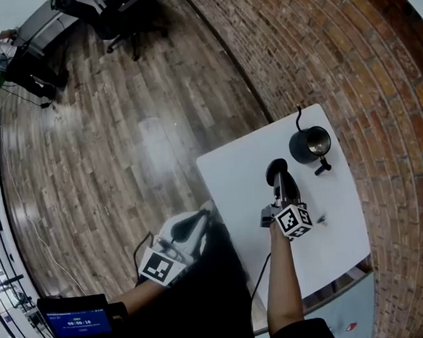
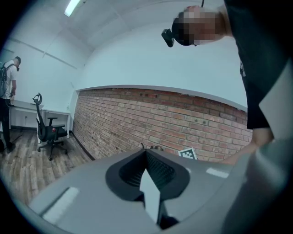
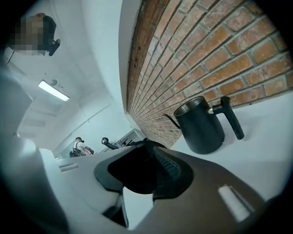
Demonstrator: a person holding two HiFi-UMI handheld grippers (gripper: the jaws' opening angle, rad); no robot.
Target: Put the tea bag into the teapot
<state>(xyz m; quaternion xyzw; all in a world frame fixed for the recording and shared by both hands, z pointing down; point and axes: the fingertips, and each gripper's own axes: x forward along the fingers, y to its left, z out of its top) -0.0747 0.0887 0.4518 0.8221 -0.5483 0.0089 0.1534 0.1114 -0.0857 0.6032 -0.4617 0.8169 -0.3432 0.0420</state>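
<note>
In the head view the teapot (image 1: 310,144) stands at the upper right of the tabletop (image 1: 234,174), the right gripper (image 1: 277,172) near it toward centre frame, and the left gripper (image 1: 205,216) at the tabletop's lower-left edge. In the left gripper view the fingers (image 2: 165,171) are closed together at the tips. In the right gripper view the fingers (image 3: 171,167) are narrowly apart, with the teapot at right.

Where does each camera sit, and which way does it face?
Head view: on the head, looking down at the table; left tool, right tool, right forearm show.
Left gripper view: on left tool, facing the brick wall; own jaws show.
Right gripper view: on right tool, facing the teapot; own jaws show.
Shared: the teapot, in head and right gripper views.
</note>
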